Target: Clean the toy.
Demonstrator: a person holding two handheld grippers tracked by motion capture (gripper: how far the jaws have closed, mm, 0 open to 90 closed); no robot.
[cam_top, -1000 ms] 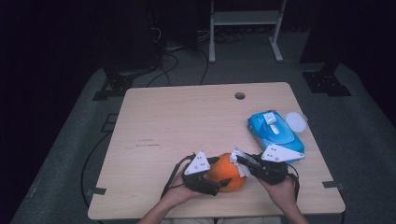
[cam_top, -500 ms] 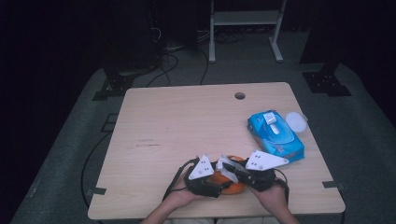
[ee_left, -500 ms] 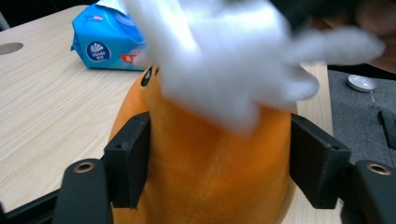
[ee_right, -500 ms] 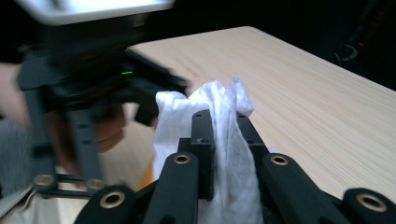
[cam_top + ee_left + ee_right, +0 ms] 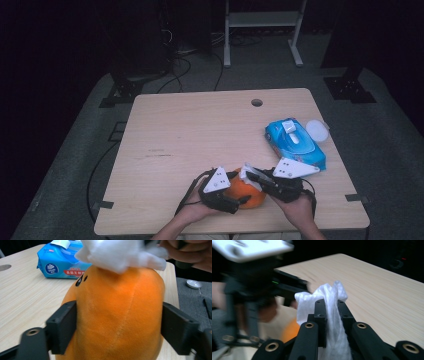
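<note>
Dark room, cables and a metal stand on the grey floor behind; pale wooden table lit in the middle. Person's forearms enter from the bottom edge of the high view, both hands drawn close together at the near edge of the table.

Left gripper: held low, pointing across toward the other hand. Its jaws have just been opening after a brief squeeze; in the left gripper view they sit against both flanks of the orange plush toy, gripping it. Toy stands on the table near the front edge, between the two hands; small black face markings near its top.

Right gripper: angled in over the toy, jaws clenched on a white wipe. Wipe lies bunched against the toy's top.

Blue wet-wipes pack lies right of the hands, well apart from the toy; a white round lid just beside it.

Toy's base is hidden by the jaws. Right gripper view is blurred at its left; the left gripper there is hard to make out.
</note>
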